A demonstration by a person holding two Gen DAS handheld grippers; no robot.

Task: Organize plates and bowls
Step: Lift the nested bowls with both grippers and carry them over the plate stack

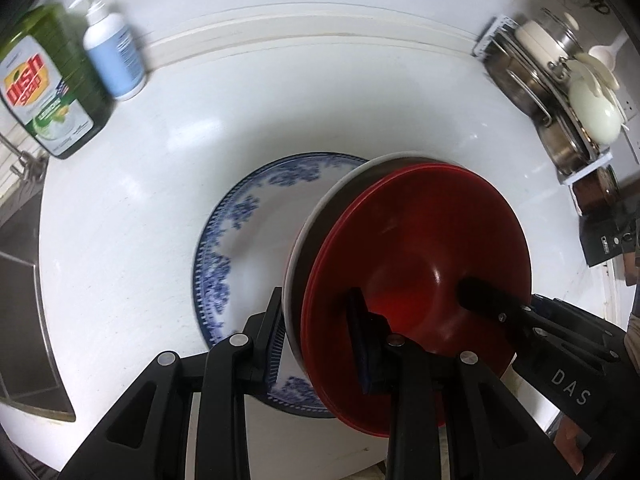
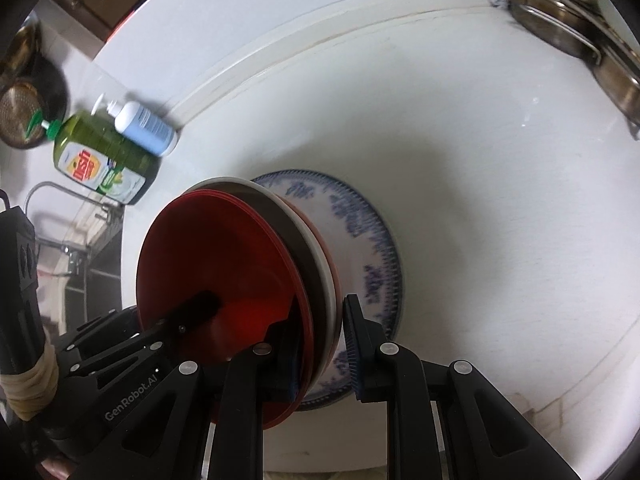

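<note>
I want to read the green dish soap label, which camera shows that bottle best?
The left wrist view: the green dish soap bottle sits large near the frame's left edge, its label facing the camera and partly readable. The right wrist view shows it smaller, tilted and blurred.

Both wrist fisheyes look down and forward along their own fingers, very close to the stacked bowls (image 1: pixel 416 264) over the blue-patterned plate (image 1: pixel 240 240). Left wrist views them from the left, right wrist from the right; both share the white counter (image 2: pixel 480 200) and far soap bottles (image 2: pixel 146 128).
</note>
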